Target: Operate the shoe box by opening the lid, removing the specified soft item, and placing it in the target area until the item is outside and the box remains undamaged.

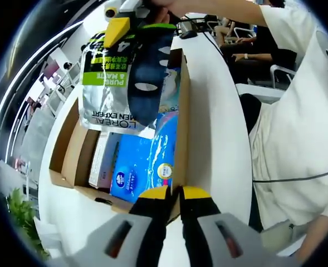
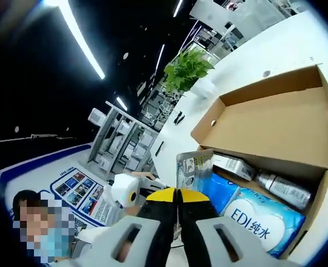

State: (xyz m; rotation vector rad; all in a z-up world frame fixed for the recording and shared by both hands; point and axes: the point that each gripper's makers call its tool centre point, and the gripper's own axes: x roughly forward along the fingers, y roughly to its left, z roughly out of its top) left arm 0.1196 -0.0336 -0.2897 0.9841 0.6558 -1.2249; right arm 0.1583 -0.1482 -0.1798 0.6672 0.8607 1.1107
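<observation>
Silver sachet (image 1: 105, 89) | green band, flat | pinched by right gripper (image 1: 125, 25)

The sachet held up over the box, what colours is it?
Silver sachet with a green band and dark mask picture; clearest in the left gripper view.

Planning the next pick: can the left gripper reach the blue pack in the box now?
Likely not yet: the left gripper looks shut on the box wall. Freed, its way seems open, since the blue pack lies uncovered just ahead.

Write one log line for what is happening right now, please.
box: lid open | right hand-held gripper: shut on sachet, lifted above box | left hand-held gripper: shut on box wall
</observation>
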